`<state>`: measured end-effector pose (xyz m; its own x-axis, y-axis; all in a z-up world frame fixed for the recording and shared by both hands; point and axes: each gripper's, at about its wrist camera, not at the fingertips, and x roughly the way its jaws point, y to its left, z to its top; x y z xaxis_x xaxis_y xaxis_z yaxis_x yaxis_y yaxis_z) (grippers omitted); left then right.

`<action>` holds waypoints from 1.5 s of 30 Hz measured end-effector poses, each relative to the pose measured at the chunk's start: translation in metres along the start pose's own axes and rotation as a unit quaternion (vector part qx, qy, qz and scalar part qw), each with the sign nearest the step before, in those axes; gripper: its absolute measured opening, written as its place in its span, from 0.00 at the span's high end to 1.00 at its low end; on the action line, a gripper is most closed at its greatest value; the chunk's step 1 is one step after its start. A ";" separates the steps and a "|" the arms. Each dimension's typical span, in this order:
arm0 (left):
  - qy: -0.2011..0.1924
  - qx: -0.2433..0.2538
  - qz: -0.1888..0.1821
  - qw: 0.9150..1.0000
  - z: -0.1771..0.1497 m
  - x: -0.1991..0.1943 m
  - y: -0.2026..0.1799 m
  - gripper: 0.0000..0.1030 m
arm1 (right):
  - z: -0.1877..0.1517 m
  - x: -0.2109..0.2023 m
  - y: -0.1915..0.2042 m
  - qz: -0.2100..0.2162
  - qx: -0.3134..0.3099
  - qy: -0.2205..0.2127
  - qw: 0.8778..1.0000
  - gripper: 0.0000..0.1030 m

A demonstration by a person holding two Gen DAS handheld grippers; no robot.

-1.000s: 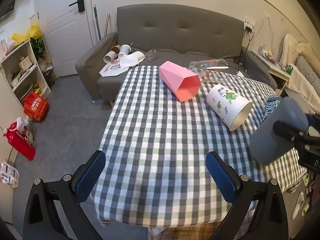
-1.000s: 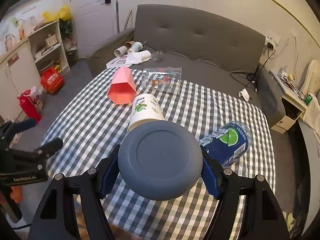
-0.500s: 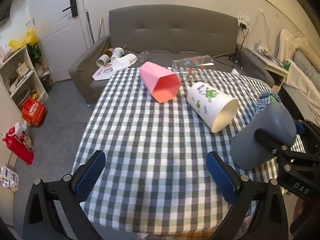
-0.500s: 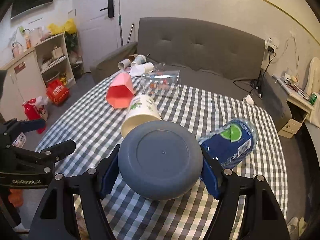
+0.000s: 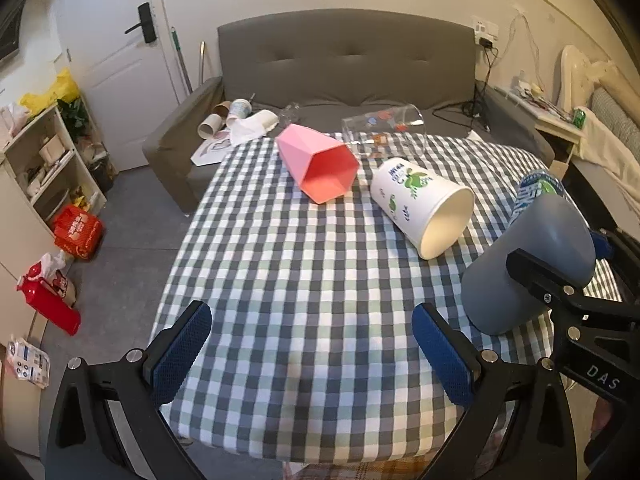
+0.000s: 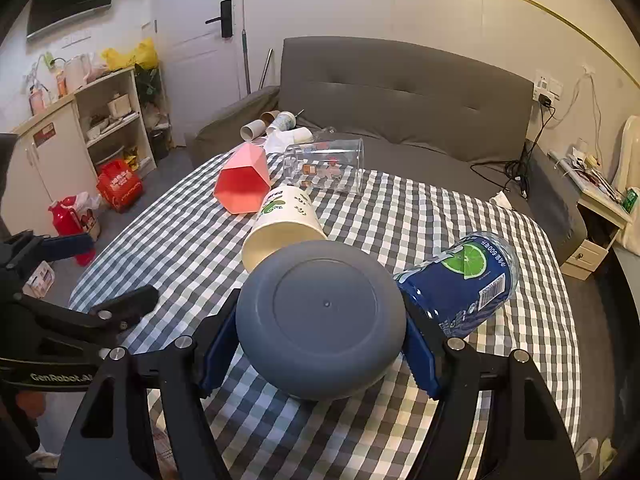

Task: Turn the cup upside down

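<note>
R gripper point(image 6: 322, 354) was clamped on the grey cup point(image 6: 320, 322), pads on both sides of its wall, cup held clear above the checked table point(image 6: 420, 216). Its long axis ran straight fwd along my fingers, base facing away, mouth toward the cam, so lying sideways, not inverted yet. L gripper point(image 5: 310, 350) sat off to the left w/ jaws apart, holding nothing. Judged next: roll R wrist till mouth points down, then set it on the cloth short of the white paper cup point(image 6: 284, 220).

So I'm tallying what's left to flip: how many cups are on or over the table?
4: grey cup in the right gripper; white printed cup, pink cup and clear cup lying on the table. Sofa cups not counted.
</note>
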<state>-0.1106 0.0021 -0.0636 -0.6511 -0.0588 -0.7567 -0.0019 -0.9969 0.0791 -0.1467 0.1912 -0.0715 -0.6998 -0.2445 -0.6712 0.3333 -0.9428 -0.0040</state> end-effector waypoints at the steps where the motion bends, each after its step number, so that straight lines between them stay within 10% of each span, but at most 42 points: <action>1: -0.002 -0.002 0.000 1.000 0.000 -0.002 0.002 0.00 | 0.000 0.000 0.000 0.000 0.003 0.000 1.000 0.29; 8: -0.040 -0.016 0.009 0.999 0.005 -0.035 0.013 0.00 | 0.009 -0.028 -0.004 0.003 0.023 -0.024 0.999 0.14; 26: -0.155 -0.021 -0.044 0.987 -0.011 -0.121 -0.011 0.00 | -0.011 -0.153 -0.023 -0.055 0.047 -0.099 0.993 0.11; 45: -0.174 -0.005 -0.030 0.984 -0.060 -0.119 -0.027 0.00 | -0.077 -0.144 -0.017 -0.081 0.080 -0.096 0.989 0.00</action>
<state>0.0121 0.0324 -0.0147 -0.8706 0.0201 -0.4916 -0.0418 -0.9986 0.0332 -0.0026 0.2596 -0.0320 -0.8481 -0.1112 -0.5181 0.1129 -0.9932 0.0284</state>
